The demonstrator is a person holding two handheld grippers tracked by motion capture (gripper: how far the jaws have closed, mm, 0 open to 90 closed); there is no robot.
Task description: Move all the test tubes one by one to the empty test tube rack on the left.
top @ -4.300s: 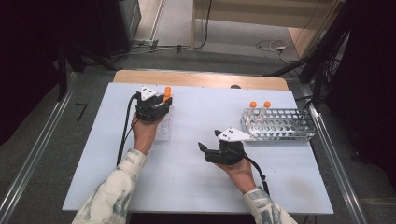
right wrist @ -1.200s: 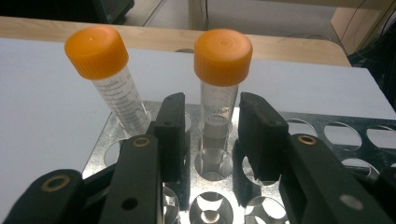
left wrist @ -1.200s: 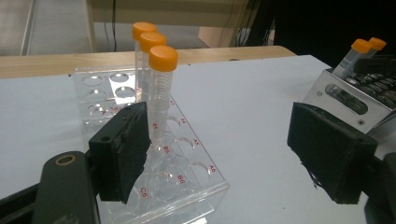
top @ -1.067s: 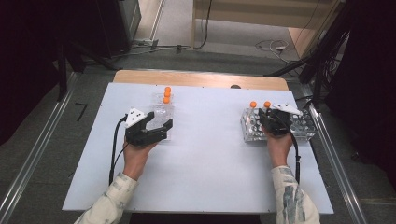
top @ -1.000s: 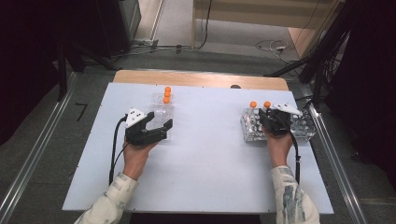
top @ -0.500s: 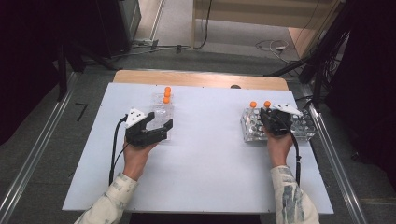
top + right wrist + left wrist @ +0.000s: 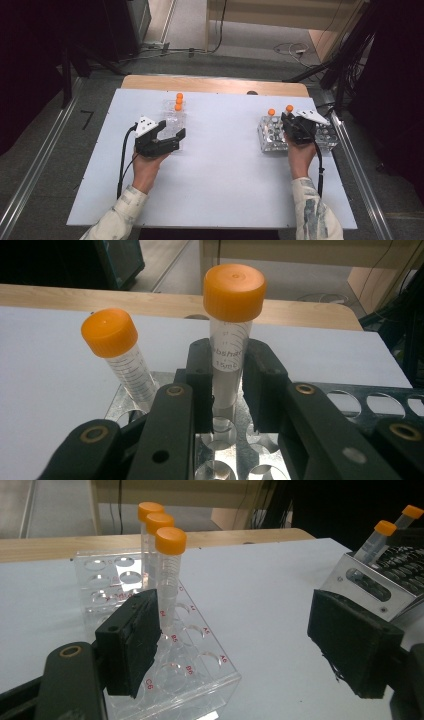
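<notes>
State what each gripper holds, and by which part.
Right gripper: an orange-capped tube, jaws on its clear body below the cap. Left gripper: nothing.

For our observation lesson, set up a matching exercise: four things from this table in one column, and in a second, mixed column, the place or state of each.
Things:
1. left claw
2. right claw
3. clear rack
4. metal rack

Places or states:
A. holds three orange-capped tubes in a row
B. closed around a tube
C. open, holding nothing
D. on the right side of the table

Pairs: 1-C, 2-B, 3-A, 4-D
</notes>
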